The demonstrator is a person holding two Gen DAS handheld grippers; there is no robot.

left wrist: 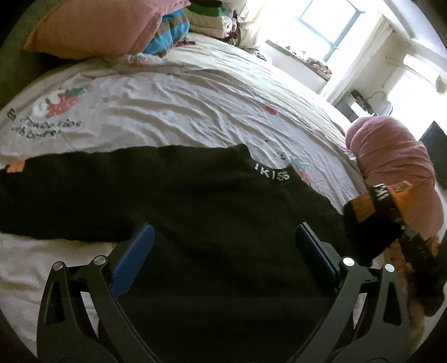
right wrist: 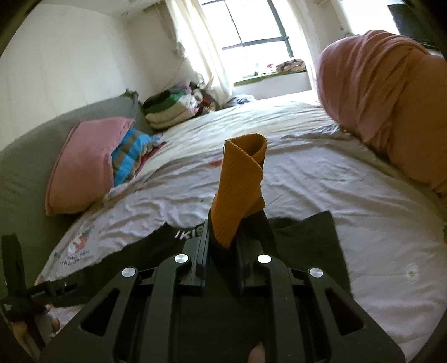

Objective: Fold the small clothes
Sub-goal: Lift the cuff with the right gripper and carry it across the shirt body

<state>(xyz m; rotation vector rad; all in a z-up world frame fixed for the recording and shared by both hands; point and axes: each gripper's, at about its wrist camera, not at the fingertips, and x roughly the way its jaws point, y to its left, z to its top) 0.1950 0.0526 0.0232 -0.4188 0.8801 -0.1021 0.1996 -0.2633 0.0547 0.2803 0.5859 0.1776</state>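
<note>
A black sweater (left wrist: 173,195) with a white-lettered collar (left wrist: 272,173) lies spread on the bed; it also shows in the right wrist view (right wrist: 307,231). My left gripper (left wrist: 223,237) is open, its blue pads (left wrist: 137,251) hovering over the sweater's body. My right gripper (right wrist: 223,237) is shut on the sweater's sleeve, whose orange ribbed cuff (right wrist: 240,184) sticks up between the jaws. In the left wrist view the right gripper (left wrist: 374,220) holds that orange cuff (left wrist: 360,206) at the sweater's right edge.
The bed has a wrinkled white sheet (left wrist: 195,106) with strawberry prints. A pink pillow (right wrist: 83,164), a blue striped cloth (right wrist: 131,156) and stacked folded clothes (right wrist: 173,109) lie at the head. A rolled pink blanket (right wrist: 385,97) lies on the right. A window (right wrist: 251,25) is behind.
</note>
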